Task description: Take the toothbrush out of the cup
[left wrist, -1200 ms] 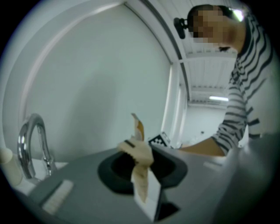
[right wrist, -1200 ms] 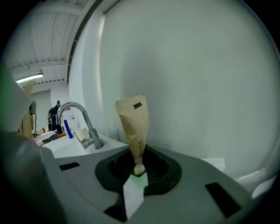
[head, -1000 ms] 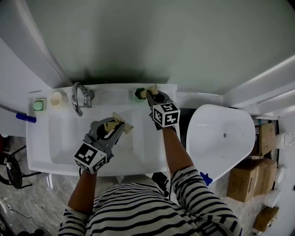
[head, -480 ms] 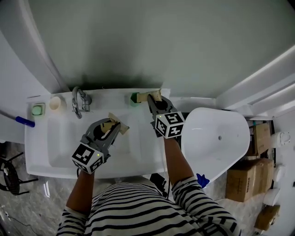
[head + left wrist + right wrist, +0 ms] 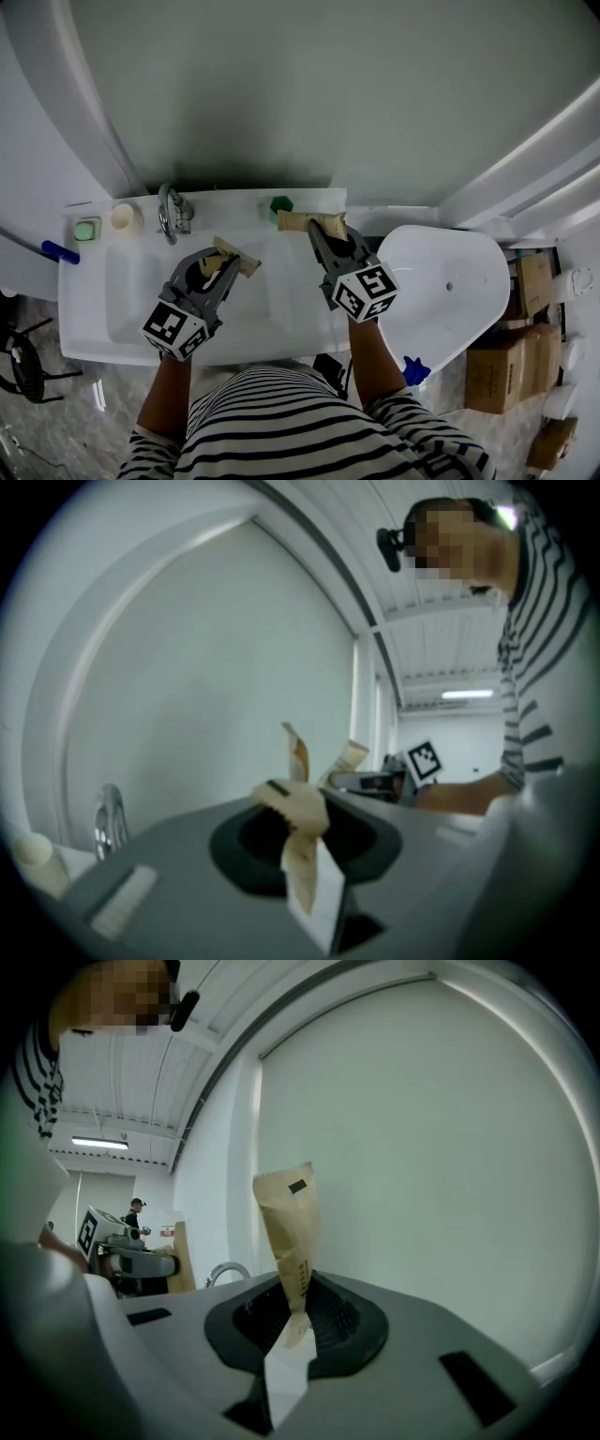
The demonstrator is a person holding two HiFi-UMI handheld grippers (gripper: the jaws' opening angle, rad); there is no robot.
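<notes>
Tan paper wraps the toothbrush (image 5: 302,221), a flat sleeve that the right tongs (image 5: 317,227) clamp by its near end. In the right gripper view the sleeve (image 5: 289,1227) stands straight up out of the closed jaws of the right tongs (image 5: 289,1327), with a small dark mark near its top. The toothbrush is out of the green cup (image 5: 280,204). It is held over the back ledge of the white washbasin (image 5: 103,305), and its far end shows just beside the cup.

The left tongs (image 5: 230,263) are over the bowl, pinched on a crumpled scrap of tan paper (image 5: 236,256). The left gripper view shows that scrap (image 5: 298,808) bunched between the nearly closed jaws of the left tongs (image 5: 305,874).

On the ledge stand a chrome faucet (image 5: 172,211), a cream cup (image 5: 123,217) and a pale green box (image 5: 85,230). A white toilet (image 5: 450,281) stands to the right of the basin.
</notes>
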